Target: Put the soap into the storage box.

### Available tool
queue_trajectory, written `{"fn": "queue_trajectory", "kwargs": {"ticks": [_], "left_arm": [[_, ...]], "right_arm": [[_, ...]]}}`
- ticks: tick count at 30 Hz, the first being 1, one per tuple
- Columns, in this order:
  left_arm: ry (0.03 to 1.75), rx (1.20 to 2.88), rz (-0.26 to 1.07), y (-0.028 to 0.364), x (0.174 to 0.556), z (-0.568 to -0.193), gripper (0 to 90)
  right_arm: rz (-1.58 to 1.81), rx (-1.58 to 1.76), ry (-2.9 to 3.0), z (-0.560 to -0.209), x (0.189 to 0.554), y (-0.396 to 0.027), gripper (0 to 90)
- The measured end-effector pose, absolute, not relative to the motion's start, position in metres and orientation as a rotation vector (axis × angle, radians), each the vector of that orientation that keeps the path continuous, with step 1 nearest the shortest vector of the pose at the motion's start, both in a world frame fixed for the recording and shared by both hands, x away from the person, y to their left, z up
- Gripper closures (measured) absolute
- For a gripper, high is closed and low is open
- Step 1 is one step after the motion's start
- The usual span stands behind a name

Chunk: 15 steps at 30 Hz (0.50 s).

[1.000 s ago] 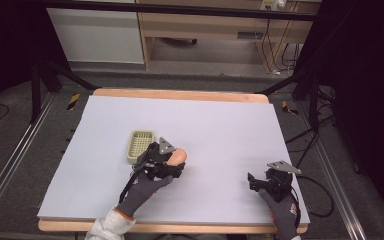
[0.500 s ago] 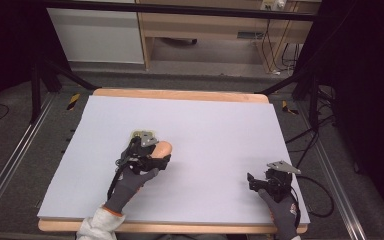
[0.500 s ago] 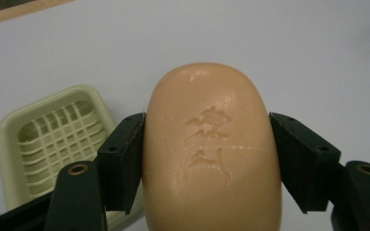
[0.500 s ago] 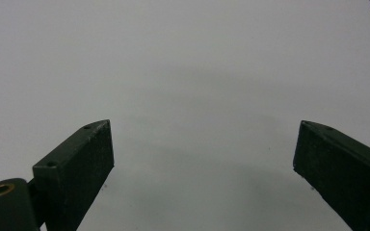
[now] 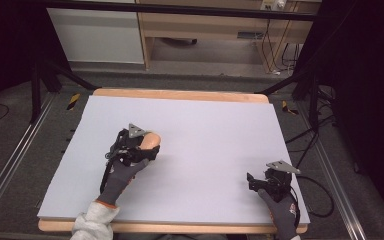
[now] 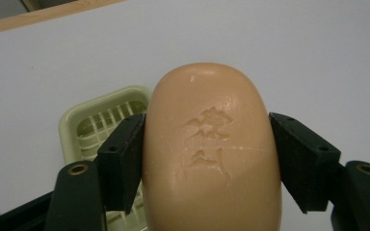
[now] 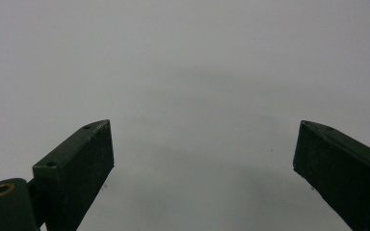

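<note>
My left claw [image 6: 207,159] is clamped on the soap [image 6: 211,154], one jaw pressed to each long side of the bar, stamped face up toward the camera. In the left gripper view the soap hangs over the pale green dish [image 6: 94,125], which sits on the desk [image 6: 294,53] just below and behind the bar; its slatted floor shows to the left of the soap. In the high view I see the left claw [image 5: 147,147] holding the soap [image 5: 151,140] left of the desk's middle. My right claw [image 5: 252,181] rests near the front right corner of the desk [image 5: 220,130], well apart from the soap, its jaws spread wide over bare surface [image 7: 197,159].
</note>
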<state>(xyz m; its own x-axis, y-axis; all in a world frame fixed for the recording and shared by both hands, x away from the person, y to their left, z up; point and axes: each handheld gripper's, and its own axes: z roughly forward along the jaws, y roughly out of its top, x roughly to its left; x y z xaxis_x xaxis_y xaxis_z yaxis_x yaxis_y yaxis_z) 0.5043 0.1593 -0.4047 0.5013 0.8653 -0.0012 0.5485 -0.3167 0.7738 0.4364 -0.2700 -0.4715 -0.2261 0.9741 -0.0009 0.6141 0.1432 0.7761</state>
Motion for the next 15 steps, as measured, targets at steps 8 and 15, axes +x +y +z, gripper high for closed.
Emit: {"fn": "queue_trajectory", "kwargs": {"ticks": [8, 15], "left_arm": [[1.2, 1.991, 0.556, 0.169, 0.513, -0.409, 31.6], [1.226, 1.985, 0.563, 0.176, 0.52, -0.411, 31.6]], "right_arm": [[0.908, 1.503, 1.911, -0.471, 0.437, -0.27, 7.4], [0.906, 1.509, 1.907, -0.471, 0.437, -0.269, 7.4]]}}
